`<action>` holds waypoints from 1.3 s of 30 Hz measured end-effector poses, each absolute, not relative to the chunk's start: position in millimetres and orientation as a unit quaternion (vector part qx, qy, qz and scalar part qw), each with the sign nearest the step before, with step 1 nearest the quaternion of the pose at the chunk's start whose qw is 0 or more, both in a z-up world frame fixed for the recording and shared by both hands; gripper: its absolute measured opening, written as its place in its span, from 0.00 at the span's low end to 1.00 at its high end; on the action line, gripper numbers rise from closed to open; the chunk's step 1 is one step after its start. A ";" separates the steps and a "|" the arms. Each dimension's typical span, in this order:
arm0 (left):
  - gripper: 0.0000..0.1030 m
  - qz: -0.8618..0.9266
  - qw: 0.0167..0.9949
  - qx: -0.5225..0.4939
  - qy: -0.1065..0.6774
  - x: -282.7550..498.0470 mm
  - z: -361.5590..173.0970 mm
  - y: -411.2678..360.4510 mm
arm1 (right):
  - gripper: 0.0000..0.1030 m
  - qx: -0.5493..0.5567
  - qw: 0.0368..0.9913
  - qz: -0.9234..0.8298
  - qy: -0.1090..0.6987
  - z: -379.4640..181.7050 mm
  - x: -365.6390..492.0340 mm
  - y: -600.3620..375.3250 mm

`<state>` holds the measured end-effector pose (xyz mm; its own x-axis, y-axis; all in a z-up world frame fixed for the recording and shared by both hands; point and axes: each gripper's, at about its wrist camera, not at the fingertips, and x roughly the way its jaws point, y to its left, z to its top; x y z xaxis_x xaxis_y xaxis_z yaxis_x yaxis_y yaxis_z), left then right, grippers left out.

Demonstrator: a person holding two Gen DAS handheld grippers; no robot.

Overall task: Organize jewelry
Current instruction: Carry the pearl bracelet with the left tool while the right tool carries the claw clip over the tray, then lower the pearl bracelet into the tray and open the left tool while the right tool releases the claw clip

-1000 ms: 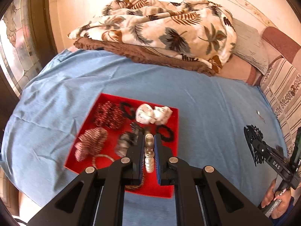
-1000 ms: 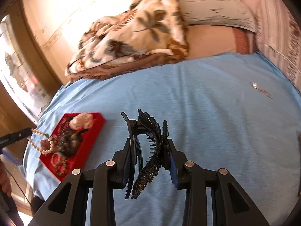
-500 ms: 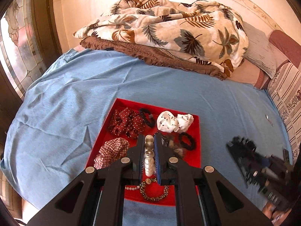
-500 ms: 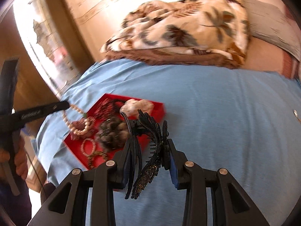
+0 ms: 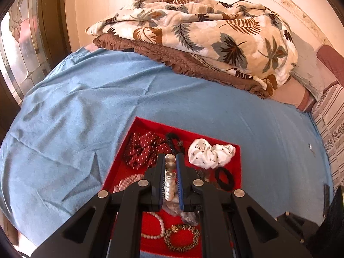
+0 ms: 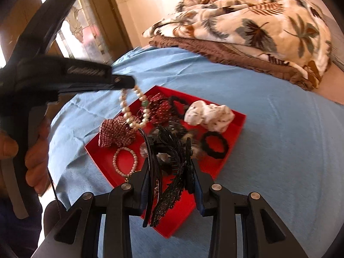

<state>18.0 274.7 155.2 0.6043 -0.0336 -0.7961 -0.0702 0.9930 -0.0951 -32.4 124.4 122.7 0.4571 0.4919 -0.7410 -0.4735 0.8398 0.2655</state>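
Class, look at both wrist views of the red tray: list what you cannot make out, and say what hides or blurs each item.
- Left wrist view: the pearl strand shows only between the left gripper's fingers; its hanging loop is hidden.
- Left wrist view: the checked scrunchie is mostly hidden behind the gripper.
- Right wrist view: the tray's middle is hidden by the black hair claw in the right gripper.
- Left wrist view: small object on the sheet, too small.

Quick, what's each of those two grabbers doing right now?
Left gripper: shut on a pearl strand, hanging over the red tray.
Right gripper: shut on a black hair claw, above the tray.
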 end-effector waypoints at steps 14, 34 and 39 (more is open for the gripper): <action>0.09 0.060 0.890 0.005 0.451 43.2 109.0 276.9 | 0.36 -0.057 0.842 0.303 0.443 87.8 -30.6 160.7; 0.09 0.062 0.886 0.000 0.459 41.4 90.9 280.7 | 0.36 -0.055 0.834 0.294 0.464 68.5 -32.6 157.2; 0.09 0.041 0.895 -0.020 0.444 34.7 115.3 280.7 | 0.36 -0.045 0.840 0.300 0.450 81.8 -35.2 155.1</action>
<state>34.7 280.7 115.3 0.6032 0.0558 -0.7956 -0.0911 0.9958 0.0008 -35.2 155.1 81.8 0.4147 0.4628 -0.7835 -0.5436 0.8165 0.1946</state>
